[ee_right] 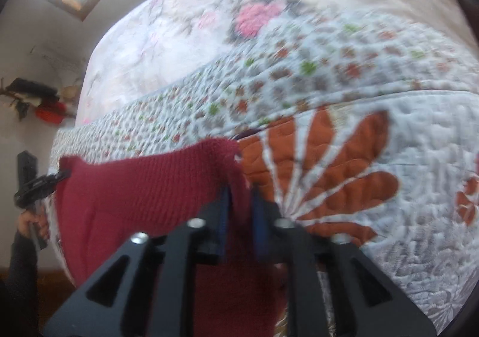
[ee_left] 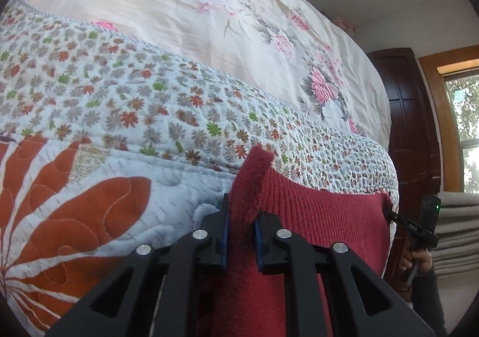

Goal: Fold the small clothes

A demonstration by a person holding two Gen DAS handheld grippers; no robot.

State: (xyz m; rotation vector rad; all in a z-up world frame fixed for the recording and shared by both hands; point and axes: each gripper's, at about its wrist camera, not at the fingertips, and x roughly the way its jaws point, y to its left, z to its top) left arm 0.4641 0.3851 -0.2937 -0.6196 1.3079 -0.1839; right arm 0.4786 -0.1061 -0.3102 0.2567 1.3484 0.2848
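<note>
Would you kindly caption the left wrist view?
Left gripper clamps a red knit garment over the floral quilt.

Dark red knit garment (ee_left: 314, 217), rust-flowered white quilt (ee_left: 89, 202), pink-rose cream bedspread (ee_left: 209, 22)

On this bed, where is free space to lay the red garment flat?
Both grippers, left and right, hold the red knit garment stretched. Free: the quilt's orange-leaf panel, bordered by the small-flower band. The pink-rose bedspread beyond is bare too. Nothing looks crowded.
</note>
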